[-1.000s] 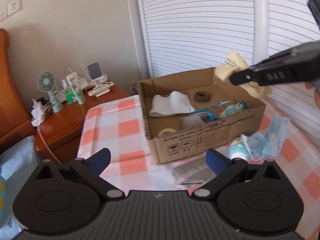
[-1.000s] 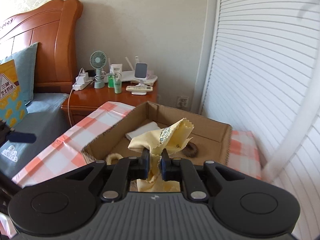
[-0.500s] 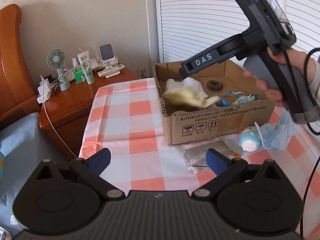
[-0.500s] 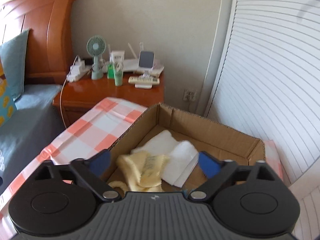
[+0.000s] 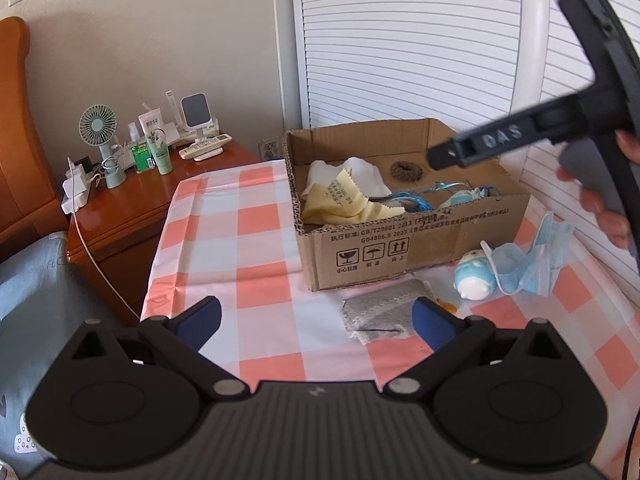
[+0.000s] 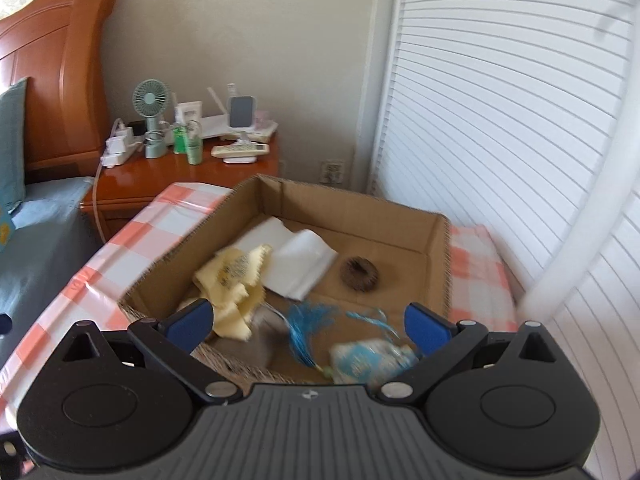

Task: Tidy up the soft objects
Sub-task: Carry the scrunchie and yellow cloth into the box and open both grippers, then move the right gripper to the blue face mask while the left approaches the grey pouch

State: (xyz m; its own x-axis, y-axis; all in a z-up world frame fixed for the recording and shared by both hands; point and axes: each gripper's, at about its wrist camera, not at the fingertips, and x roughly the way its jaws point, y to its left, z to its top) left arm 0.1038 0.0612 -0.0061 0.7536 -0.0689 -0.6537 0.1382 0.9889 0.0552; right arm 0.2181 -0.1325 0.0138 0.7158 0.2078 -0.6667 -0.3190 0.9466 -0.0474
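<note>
White louvred doors back a table [image 5: 264, 240] under a pink-and-white checked cloth. Ahead of the right gripper [image 6: 308, 322], spread wide and empty, the open brown cardboard box [image 6: 360, 208] holds the crumpled pale yellow cloth [image 6: 234, 280]. Just before the left gripper [image 5: 316, 320], also released, lies a grey knitted cloth [image 5: 380, 312].

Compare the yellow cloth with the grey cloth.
The yellow cloth lies crumpled inside the box; the grey cloth lies nearly flat on the checked tablecloth in front of it. The yellow cloth is pale with printed text and zigzag edges; the grey cloth looks speckled, with no print visible. Both are small soft cloths, and no gripper holds either.
</note>
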